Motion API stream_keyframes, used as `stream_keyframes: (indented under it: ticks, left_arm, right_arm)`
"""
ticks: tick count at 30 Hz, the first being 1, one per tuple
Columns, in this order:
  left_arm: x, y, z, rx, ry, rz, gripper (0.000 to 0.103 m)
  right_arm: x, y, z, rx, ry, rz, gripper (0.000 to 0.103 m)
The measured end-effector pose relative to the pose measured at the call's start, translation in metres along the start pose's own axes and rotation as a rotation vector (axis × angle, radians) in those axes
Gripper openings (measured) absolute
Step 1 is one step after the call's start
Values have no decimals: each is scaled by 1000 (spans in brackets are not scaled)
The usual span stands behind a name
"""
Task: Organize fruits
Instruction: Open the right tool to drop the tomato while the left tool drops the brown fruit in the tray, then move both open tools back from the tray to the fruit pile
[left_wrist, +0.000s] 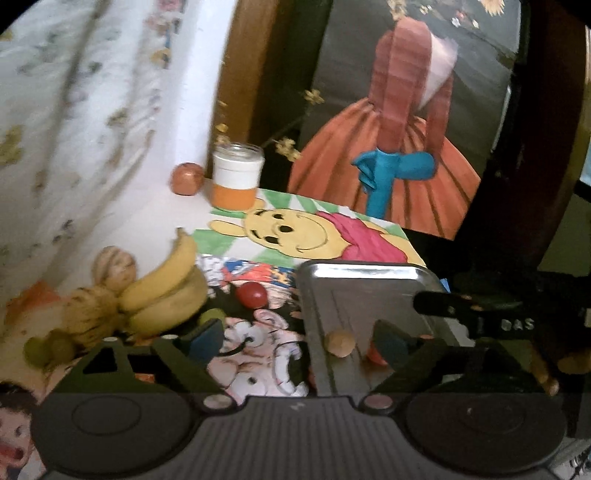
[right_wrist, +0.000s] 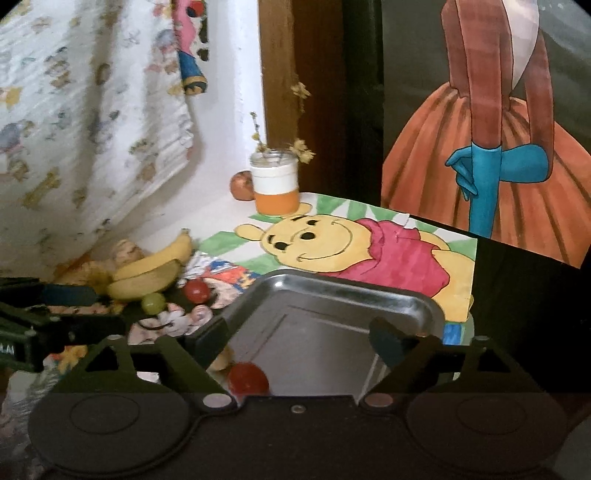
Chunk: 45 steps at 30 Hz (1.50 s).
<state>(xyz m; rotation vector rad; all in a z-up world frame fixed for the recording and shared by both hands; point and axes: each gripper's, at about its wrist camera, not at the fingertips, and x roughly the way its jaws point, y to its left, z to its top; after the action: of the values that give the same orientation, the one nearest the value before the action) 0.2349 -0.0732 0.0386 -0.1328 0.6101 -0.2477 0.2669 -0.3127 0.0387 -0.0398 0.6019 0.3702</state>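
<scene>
A steel tray (left_wrist: 369, 275) lies on picture-covered paper. It holds a small tan fruit (left_wrist: 340, 343) and a red one (left_wrist: 375, 356), half hidden by a pad. My left gripper (left_wrist: 295, 336) hangs open over the tray's left rim, gripping nothing. My right gripper (right_wrist: 299, 338) is open above the tray (right_wrist: 332, 286), with the red fruit (right_wrist: 247, 378) and the tan fruit (right_wrist: 221, 363) below it, untouched. Left of the tray lie bananas (left_wrist: 166, 291), a red fruit (left_wrist: 252, 294) and a green grape (right_wrist: 153, 302). An apple (left_wrist: 186, 178) sits far back.
An orange-and-white jar (left_wrist: 236, 177) with dried flowers stands beside the apple. Knobbly tan pieces (left_wrist: 114, 267) lie behind the bananas. A patterned cloth (left_wrist: 74, 110) hangs at the left. A painted cut-out figure (left_wrist: 399, 147) and a dark wooden frame stand behind. The right gripper's body (left_wrist: 480, 321) reaches in over the tray.
</scene>
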Motion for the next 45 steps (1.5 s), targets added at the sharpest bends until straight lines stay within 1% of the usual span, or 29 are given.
stream_keyframes:
  ticks: [5, 10, 16, 22, 30, 34, 38, 41, 45]
  left_arm:
    - [-30, 7, -11, -19, -29, 23, 102]
    - [-57, 11, -24, -19, -42, 41, 103]
    - [-81, 17, -38, -5, -28, 52, 103]
    - [-97, 23, -52, 18, 0, 79, 103]
    - [-106, 32, -70, 37, 50, 116, 103]
    - [-107, 36, -75, 43, 80, 145, 103]
    - [-108, 46, -77, 47, 97, 188, 103]
    - [-113, 59, -81, 39, 96, 219, 103]
    - [-122, 82, -86, 8, 97, 263, 103]
  right_arm:
    - [-28, 20, -9, 12, -14, -1, 97]
    - [-55, 40, -22, 31, -17, -13, 102]
    - [-83, 61, -43, 62, 10, -34, 102]
    - [-97, 78, -62, 108, 73, -67, 102]
    - [-100, 94, -84, 165, 153, -84, 102]
    - [-95, 103, -90, 182, 195, -66, 102]
    - [-87, 115, -94, 183, 224, -29, 102]
    - [-84, 129, -95, 142, 226, -17, 102]
    - [-82, 148, -94, 36, 222, 30, 102]
